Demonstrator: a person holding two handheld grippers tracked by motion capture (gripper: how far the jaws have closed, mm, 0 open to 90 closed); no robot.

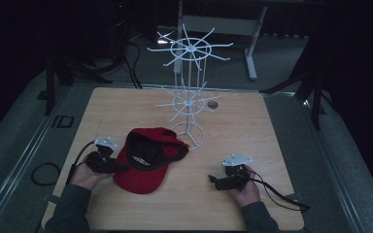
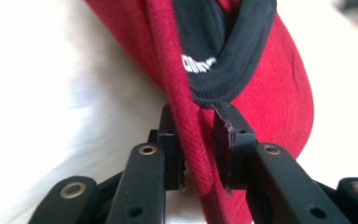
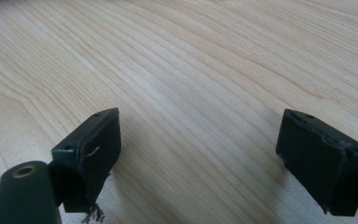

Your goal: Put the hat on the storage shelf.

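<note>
Red cap [image 1: 143, 162] upturned, brim in left gripper [image 1: 108, 161].

Red cap [image 1: 143, 162], black lining; white rack [image 1: 189, 87].

Red woven-cloth cap [image 2: 279, 93], pale grained wood table [image 3: 205, 60], white wire rack [image 1: 189, 92]

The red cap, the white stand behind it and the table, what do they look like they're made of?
Red cap: woven cloth, matte, probably cotton twill; a ribbed weave shows in the left gripper view, with a black fabric band inside. White stand: thin rods, likely painted or coated metal wire, with spokes and ring foot. Table: light wood or wood-look laminate; smooth grain lines show, but which one is unclear.
</note>
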